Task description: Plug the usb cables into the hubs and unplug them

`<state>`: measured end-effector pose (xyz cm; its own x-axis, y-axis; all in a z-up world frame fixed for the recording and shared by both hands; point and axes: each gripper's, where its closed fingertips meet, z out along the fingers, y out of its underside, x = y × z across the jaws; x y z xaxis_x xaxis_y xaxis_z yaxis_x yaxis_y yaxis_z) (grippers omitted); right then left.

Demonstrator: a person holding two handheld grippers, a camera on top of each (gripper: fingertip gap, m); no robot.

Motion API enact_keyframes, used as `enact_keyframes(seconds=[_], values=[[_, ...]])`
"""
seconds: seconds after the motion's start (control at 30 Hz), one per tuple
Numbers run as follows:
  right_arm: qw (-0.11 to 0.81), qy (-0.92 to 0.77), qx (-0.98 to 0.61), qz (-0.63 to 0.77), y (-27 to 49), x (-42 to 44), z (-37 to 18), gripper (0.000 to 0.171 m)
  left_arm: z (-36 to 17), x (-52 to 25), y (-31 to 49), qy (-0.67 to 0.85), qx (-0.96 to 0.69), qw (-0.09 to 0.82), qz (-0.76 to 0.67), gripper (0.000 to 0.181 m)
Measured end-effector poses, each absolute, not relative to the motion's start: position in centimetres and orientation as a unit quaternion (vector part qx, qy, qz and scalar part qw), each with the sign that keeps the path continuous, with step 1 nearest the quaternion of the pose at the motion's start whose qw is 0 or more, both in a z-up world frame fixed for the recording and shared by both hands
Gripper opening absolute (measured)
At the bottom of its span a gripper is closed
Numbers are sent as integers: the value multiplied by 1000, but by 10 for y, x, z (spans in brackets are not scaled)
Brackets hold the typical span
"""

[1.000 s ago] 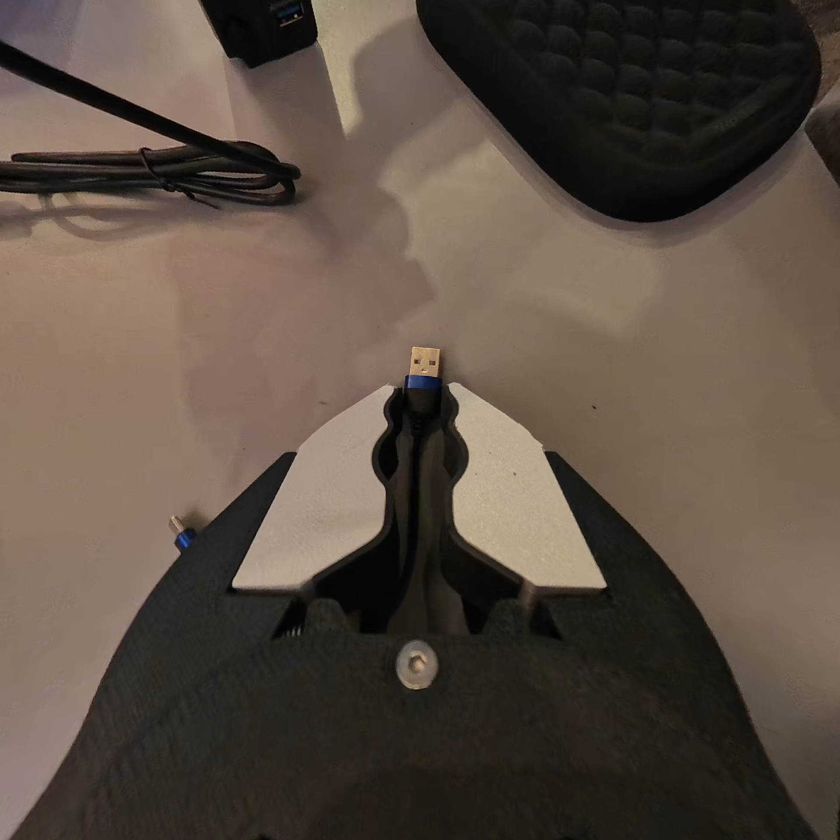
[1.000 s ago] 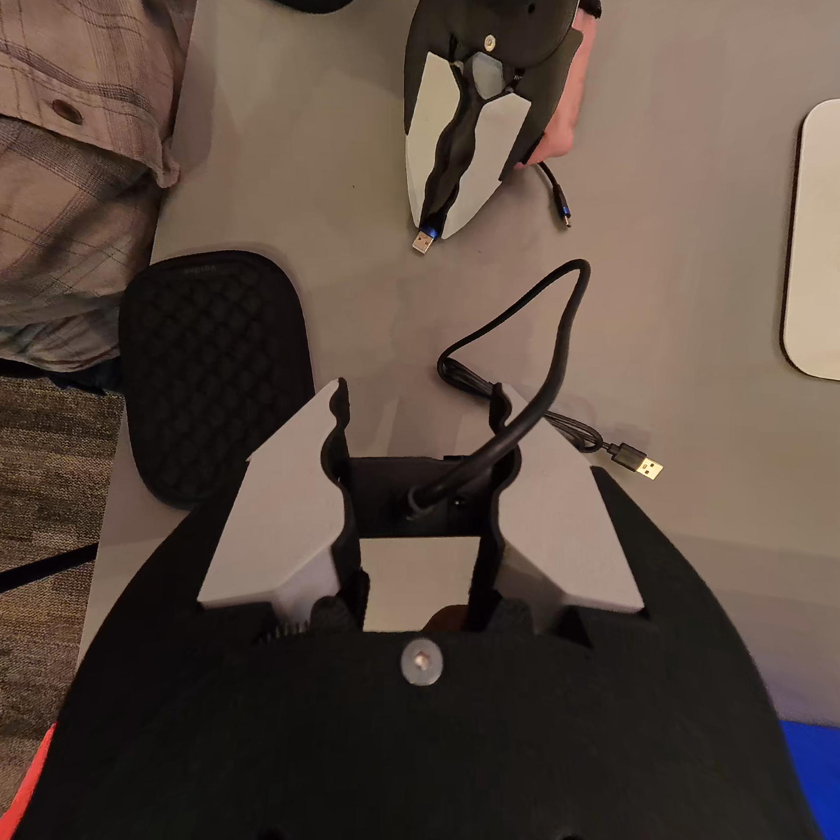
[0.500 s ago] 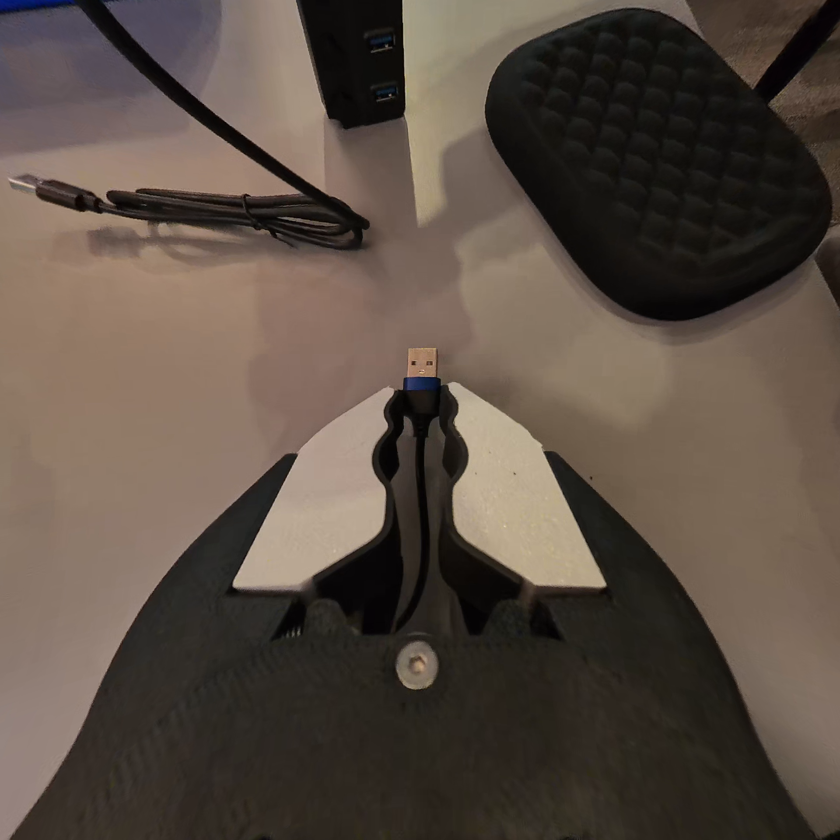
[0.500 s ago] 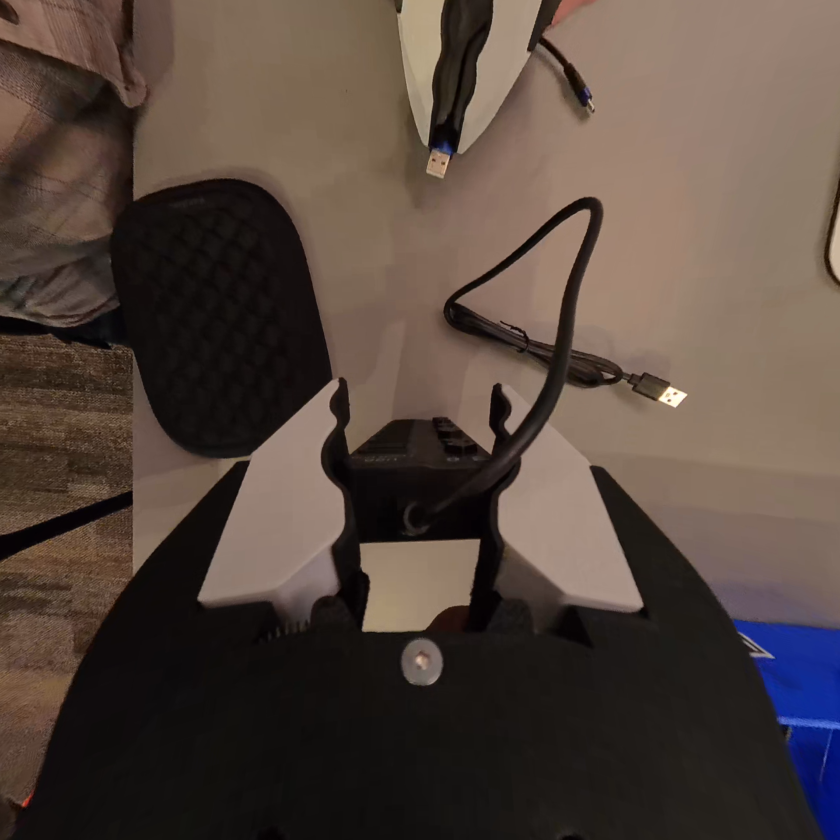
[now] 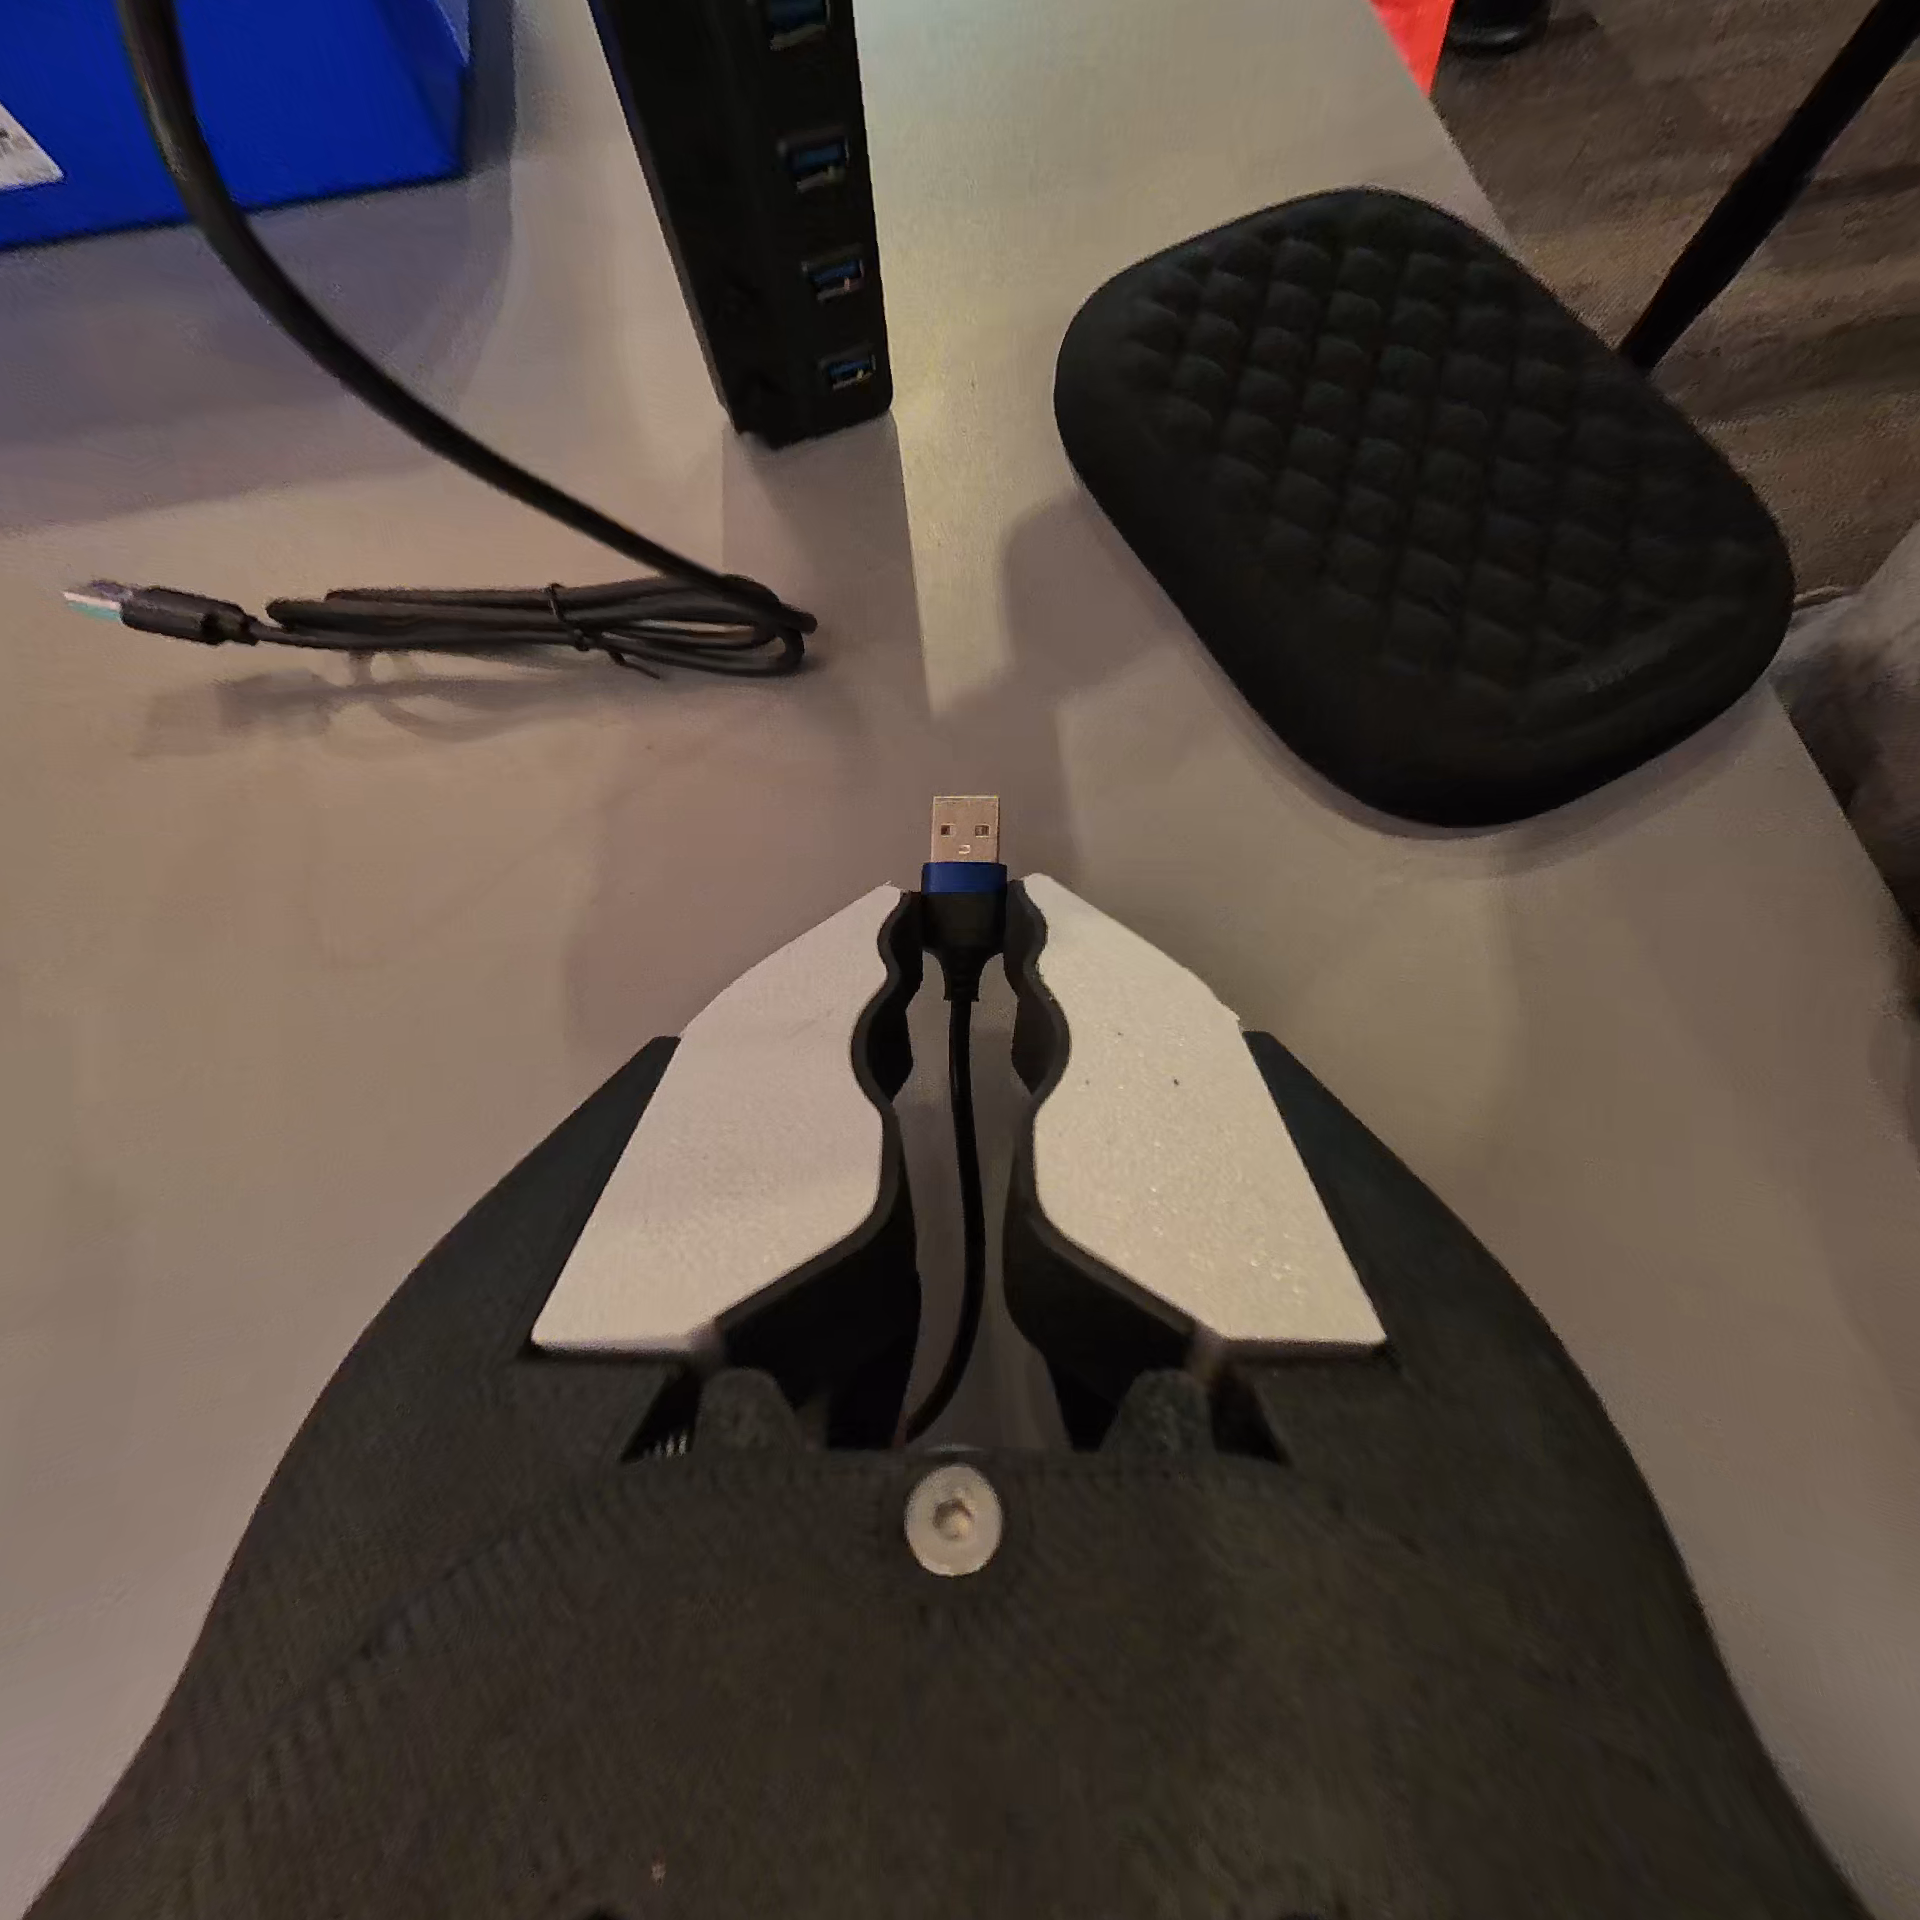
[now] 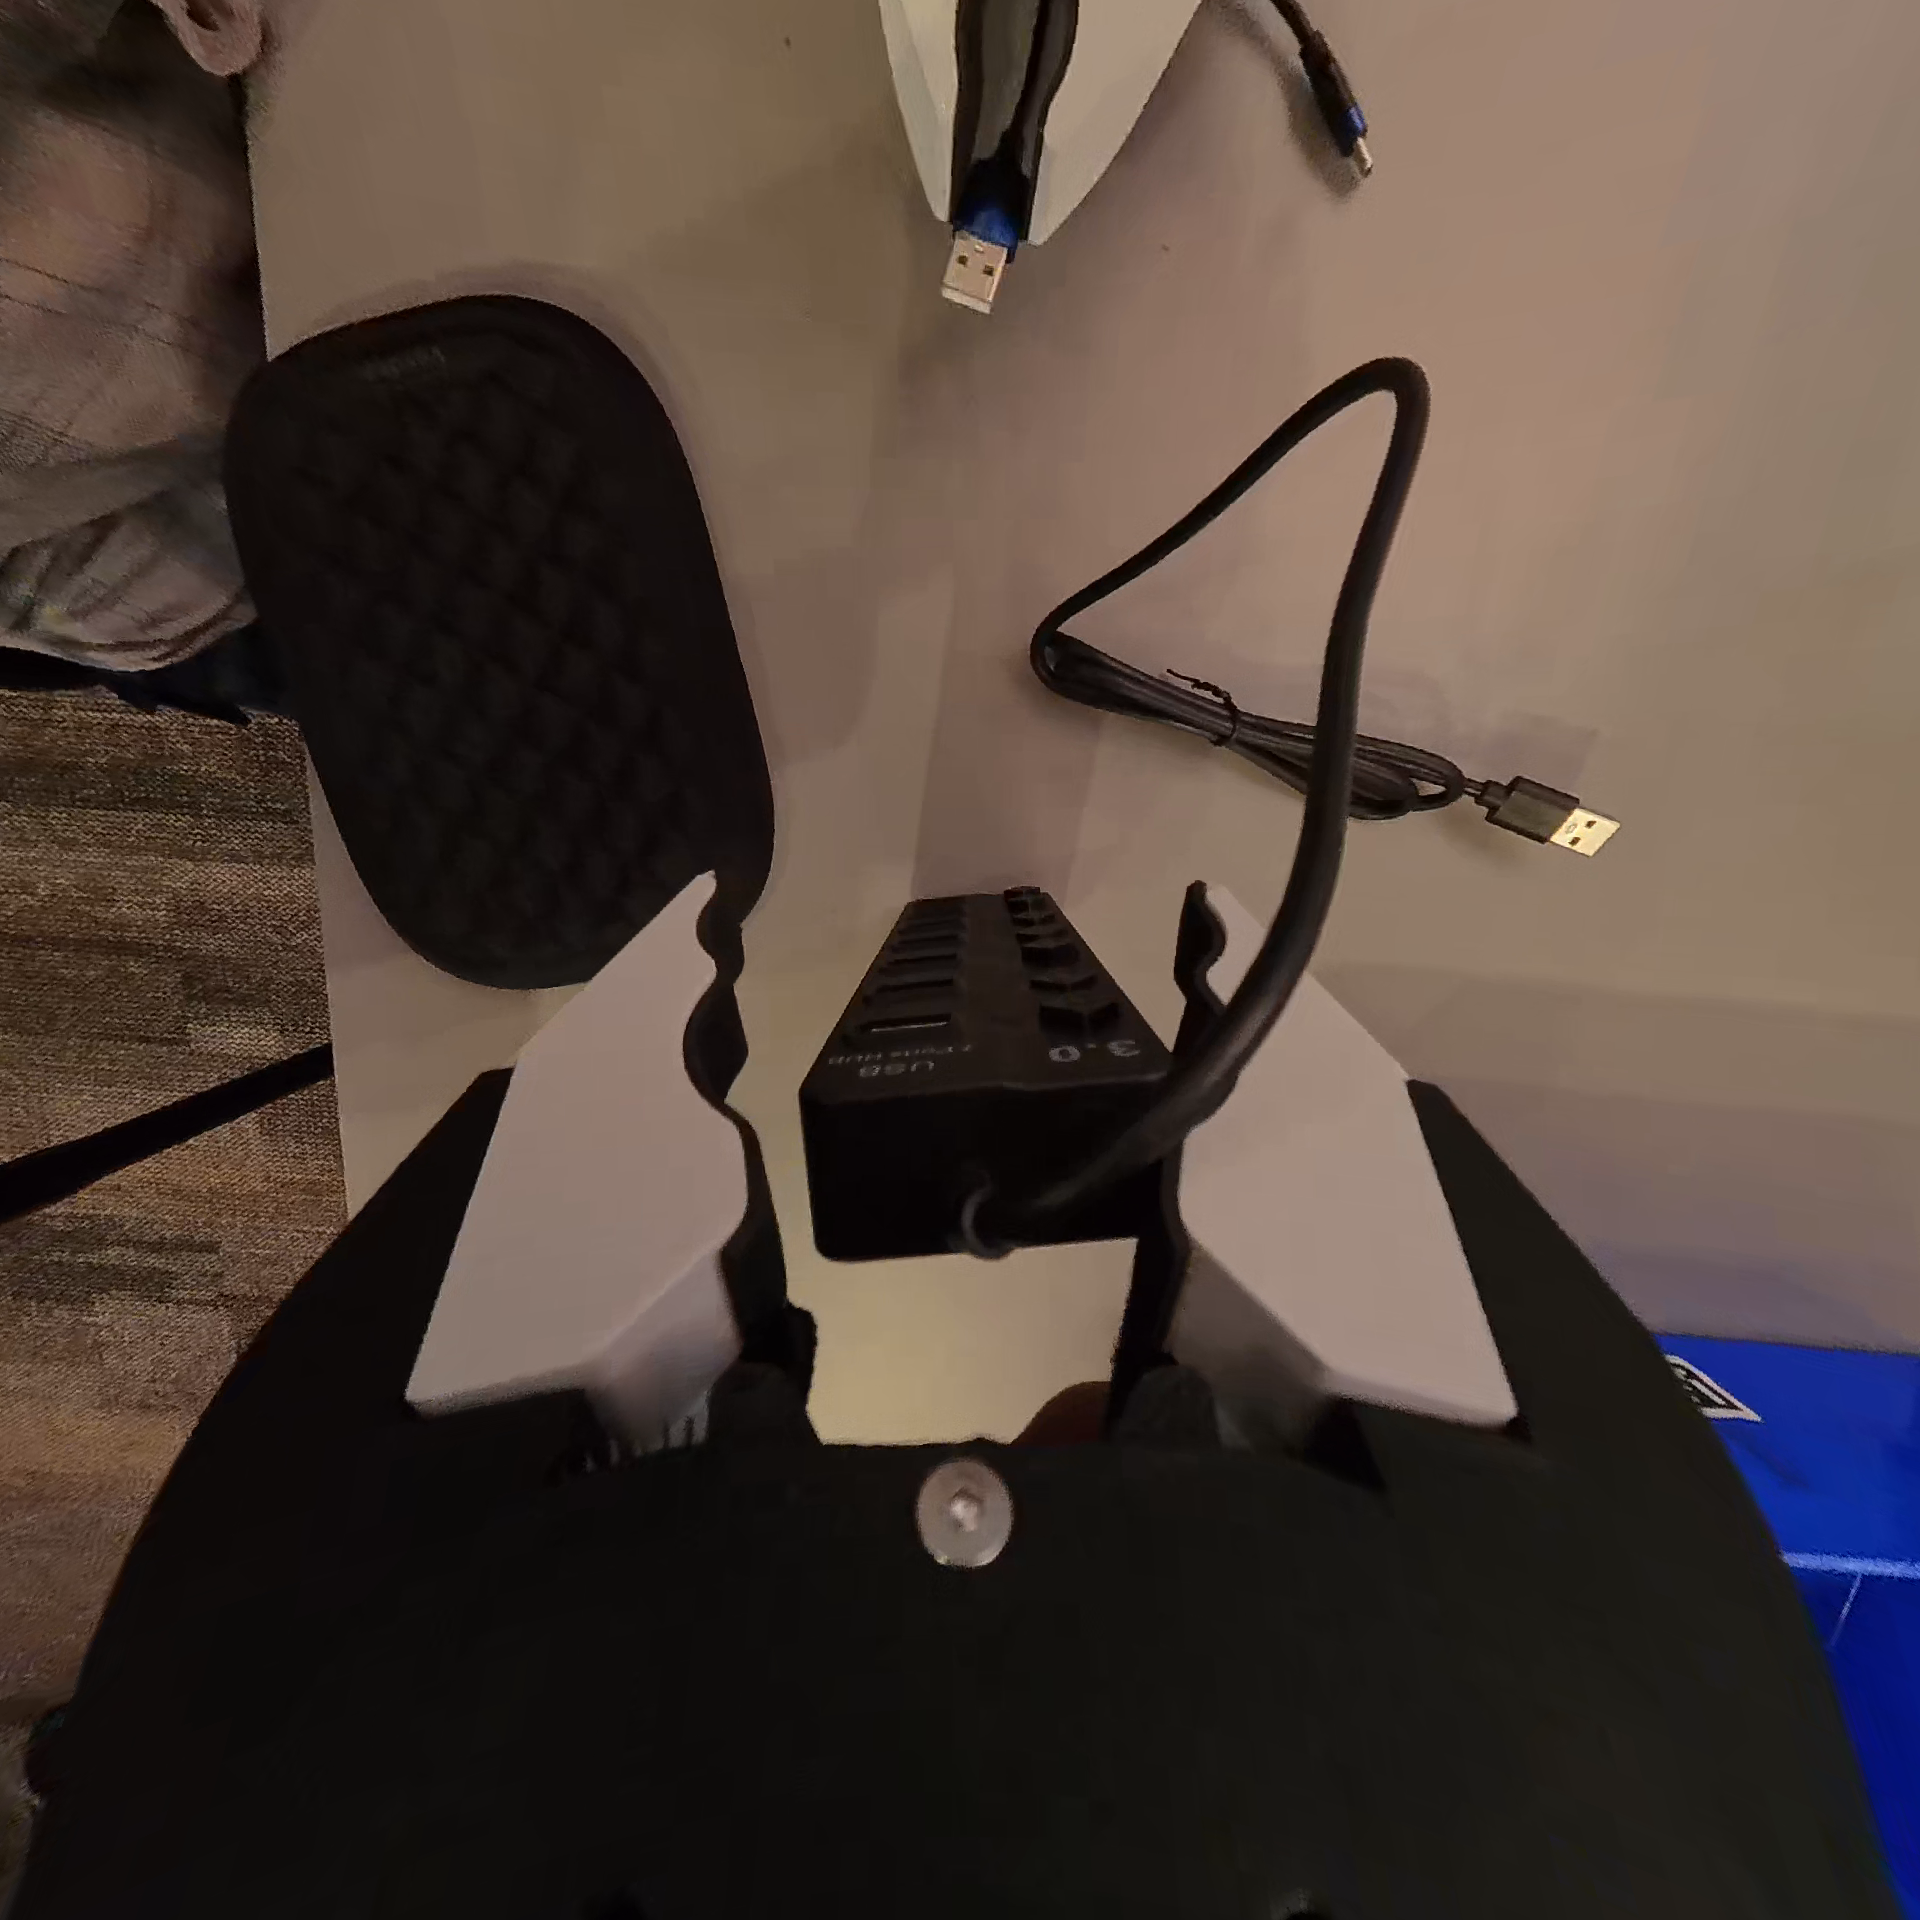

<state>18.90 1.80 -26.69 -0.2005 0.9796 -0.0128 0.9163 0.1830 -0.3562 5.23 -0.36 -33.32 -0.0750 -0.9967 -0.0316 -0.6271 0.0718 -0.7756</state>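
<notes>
The left gripper (image 5: 964, 902) pinches the stiff blue-collared USB plug (image 5: 965, 844) by its housing, cord limp behind, while the open right gripper (image 6: 956, 904) straddles the light, slide-prone black hub (image 6: 971, 1049).

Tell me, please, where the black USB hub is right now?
In the right wrist view, the black USB hub sits between the open right claw's fingers, beside the quilted pad.

An office-like desk setting is suggested: a grey desk (image 5: 312, 987) is seen, with a black quilted wrist rest (image 5: 1423, 509) at upper right, a blue box (image 5: 229, 104) at upper left, and patterned carpet (image 6: 145, 914) at left.
</notes>
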Motion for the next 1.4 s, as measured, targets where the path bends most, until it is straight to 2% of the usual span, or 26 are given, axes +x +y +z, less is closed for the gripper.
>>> enact_keyframes(seconds=[0.17,0.33,0.5,0.63,0.8,1.4], values=[[114,-760,-624,139,22,192,-269,89,-321,63,-5,661,-601,320,-317,15],[130,-757,-623,148,22,186,-266,66,-315,72,-7,657,-595,329,-324,15],[140,-760,-618,142,22,180,-264,62,-305,84,-5,650,-596,338,-330,15],[157,-757,-616,153,24,173,-262,62,-281,99,-2,652,-583,359,-325,15],[226,-713,-624,227,31,151,-243,62,-260,94,4,633,-590,376,-332,15],[201,-729,-624,197,23,144,-259,67,-269,77,4,614,-615,386,-311,15]])
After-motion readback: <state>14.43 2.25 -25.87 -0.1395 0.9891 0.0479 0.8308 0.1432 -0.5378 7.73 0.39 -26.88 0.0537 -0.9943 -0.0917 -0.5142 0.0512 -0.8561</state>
